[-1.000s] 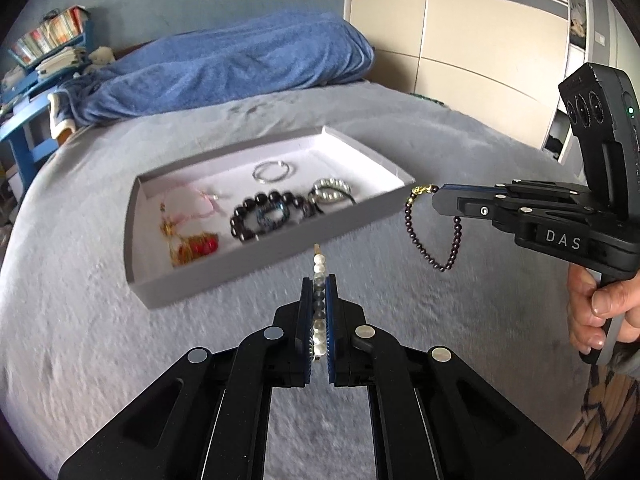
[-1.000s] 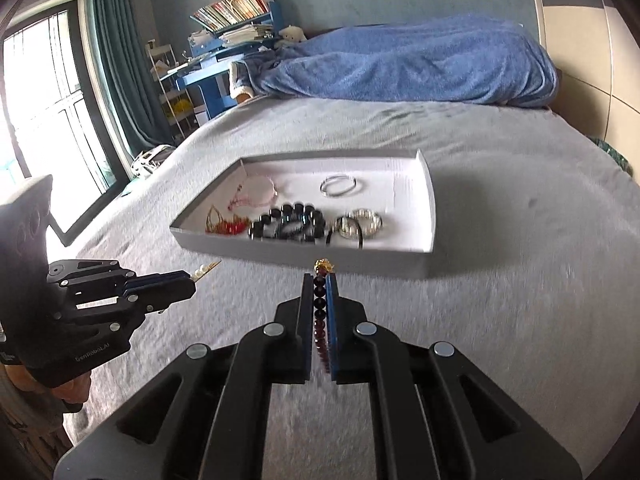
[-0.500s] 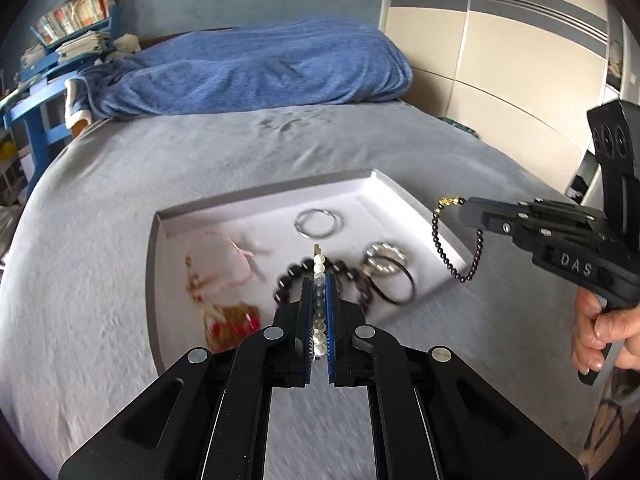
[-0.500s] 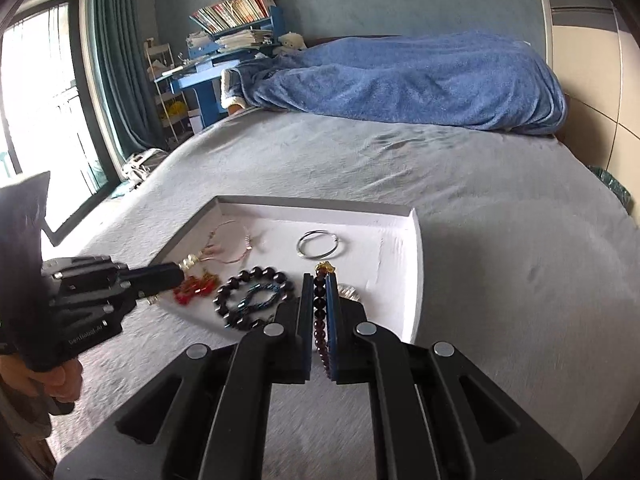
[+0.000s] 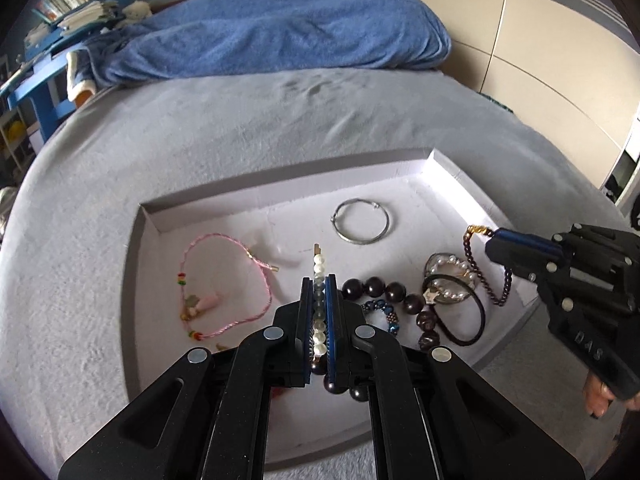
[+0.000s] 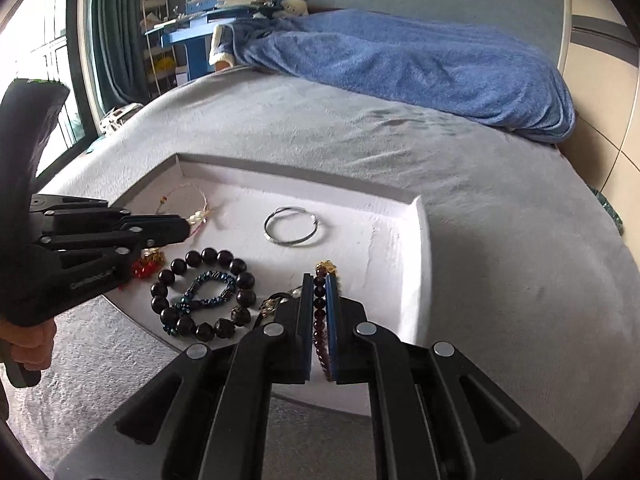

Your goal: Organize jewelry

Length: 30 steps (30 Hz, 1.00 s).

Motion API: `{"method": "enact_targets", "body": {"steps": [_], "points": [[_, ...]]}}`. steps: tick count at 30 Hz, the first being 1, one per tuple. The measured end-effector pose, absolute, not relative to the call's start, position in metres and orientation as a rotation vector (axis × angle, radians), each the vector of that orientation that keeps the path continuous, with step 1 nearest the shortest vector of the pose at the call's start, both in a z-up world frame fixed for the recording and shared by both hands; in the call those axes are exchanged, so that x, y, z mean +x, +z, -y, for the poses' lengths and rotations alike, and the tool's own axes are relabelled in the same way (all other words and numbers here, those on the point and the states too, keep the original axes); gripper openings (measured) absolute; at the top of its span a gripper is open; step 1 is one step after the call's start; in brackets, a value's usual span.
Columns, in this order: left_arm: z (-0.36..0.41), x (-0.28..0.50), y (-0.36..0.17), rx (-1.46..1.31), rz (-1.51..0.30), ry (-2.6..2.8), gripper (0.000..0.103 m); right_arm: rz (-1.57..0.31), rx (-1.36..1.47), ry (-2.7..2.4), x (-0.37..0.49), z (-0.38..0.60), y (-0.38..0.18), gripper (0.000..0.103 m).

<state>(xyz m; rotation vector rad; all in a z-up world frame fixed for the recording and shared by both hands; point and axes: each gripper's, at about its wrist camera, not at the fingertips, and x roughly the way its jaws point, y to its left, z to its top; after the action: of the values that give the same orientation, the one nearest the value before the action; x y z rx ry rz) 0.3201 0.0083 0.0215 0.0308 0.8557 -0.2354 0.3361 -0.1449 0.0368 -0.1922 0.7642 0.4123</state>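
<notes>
Two strands are being carried over the white tray (image 5: 448,172), each pinched so it hangs free to be laid down: the left gripper (image 5: 319,280) is clamped on a pearl strand (image 5: 319,264), the right gripper (image 6: 319,280) on a dark red bead chain (image 6: 319,304) with a gold clasp. Bare floor lies near the silver ring (image 6: 292,232), probably the best drop spot. Beneath the jaws crowd a large dark bead bracelet (image 6: 200,296), a blue beaded loop (image 6: 208,288), a pink cord bracelet (image 5: 224,280) and a black hair tie (image 5: 464,312), which could tangle.
</notes>
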Motion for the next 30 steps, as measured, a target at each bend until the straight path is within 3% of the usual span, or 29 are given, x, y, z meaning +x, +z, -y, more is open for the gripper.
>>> {"method": "enact_targets", "body": {"steps": [3,6,8,11,16,20,25,30], "points": [[-0.005,0.319,0.015,0.047,-0.863,-0.231,0.007,-0.779,-0.192,0.424,0.337,0.14,0.028,0.006],[-0.007,0.316,0.014,0.026,-0.854,-0.22,0.025,-0.788,-0.173,0.436,0.338,0.139,0.023,0.006],[-0.009,0.313,0.016,0.017,-0.835,-0.219,0.033,-0.785,-0.154,0.442,0.336,0.141,0.023,0.011],[-0.01,0.304,0.019,0.024,-0.804,-0.223,0.04,-0.759,-0.13,0.447,0.329,0.146,0.026,0.022],[-0.015,0.28,0.03,-0.001,-0.709,-0.206,0.073,-0.698,-0.083,0.456,0.31,0.158,0.031,0.052],[-0.017,0.258,0.033,0.005,-0.661,-0.195,0.079,-0.66,-0.089,0.457,0.294,0.162,0.031,0.062],[-0.024,0.228,0.037,-0.007,-0.572,-0.144,0.088,-0.567,-0.077,0.449,0.274,0.169,0.038,0.082],[-0.034,0.198,0.036,-0.035,-0.506,-0.1,0.091,-0.504,-0.05,0.439,0.255,0.176,0.046,0.091]]}}
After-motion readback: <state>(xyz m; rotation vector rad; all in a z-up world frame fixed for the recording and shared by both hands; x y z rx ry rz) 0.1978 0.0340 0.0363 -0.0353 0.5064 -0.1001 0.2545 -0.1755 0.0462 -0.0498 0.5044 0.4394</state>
